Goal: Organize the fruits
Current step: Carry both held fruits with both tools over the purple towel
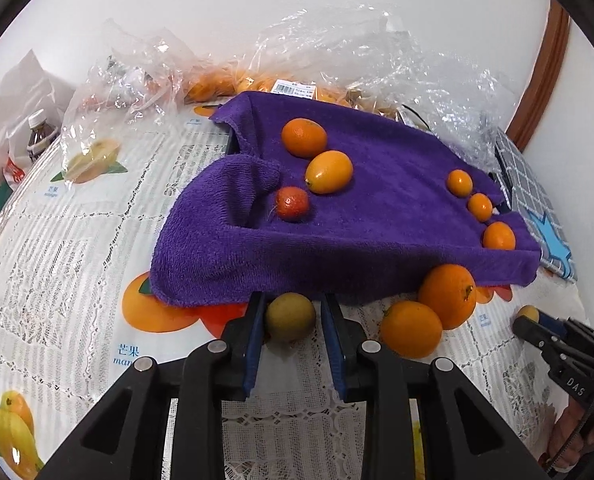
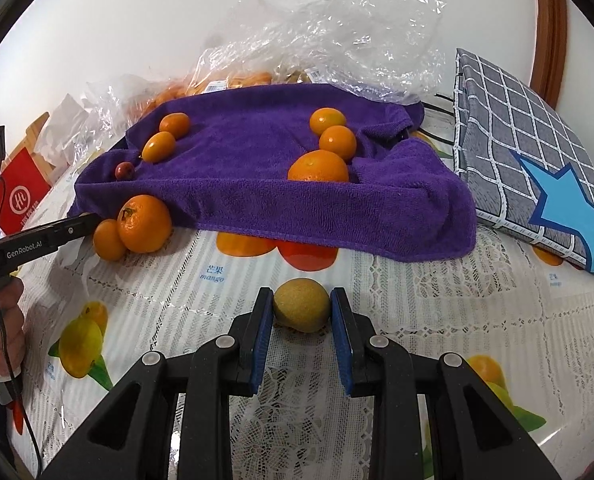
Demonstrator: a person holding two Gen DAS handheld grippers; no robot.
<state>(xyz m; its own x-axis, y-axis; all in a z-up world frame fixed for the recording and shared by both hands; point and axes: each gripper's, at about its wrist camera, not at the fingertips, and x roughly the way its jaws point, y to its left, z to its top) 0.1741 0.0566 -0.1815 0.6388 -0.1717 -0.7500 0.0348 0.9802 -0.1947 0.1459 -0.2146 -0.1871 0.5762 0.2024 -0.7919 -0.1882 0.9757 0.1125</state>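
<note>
Six fruits on purple towel (image 1: 377,216), two oranges (image 1: 447,295) on counter (image 1: 77,240); left gripper (image 1: 291,312) and right gripper (image 2: 301,307) jaws each clamped on one yellow-green fruit (image 1: 290,317).

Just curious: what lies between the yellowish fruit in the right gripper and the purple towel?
Only lace tablecloth with printed fruit pictures; right wrist view.

Table (image 2: 437,300), fruit-print lace cloth: purple towel (image 2: 265,184), two oranges (image 2: 145,224), plaid cushion (image 2: 529,160), plastic bags (image 1: 137,68).
</note>
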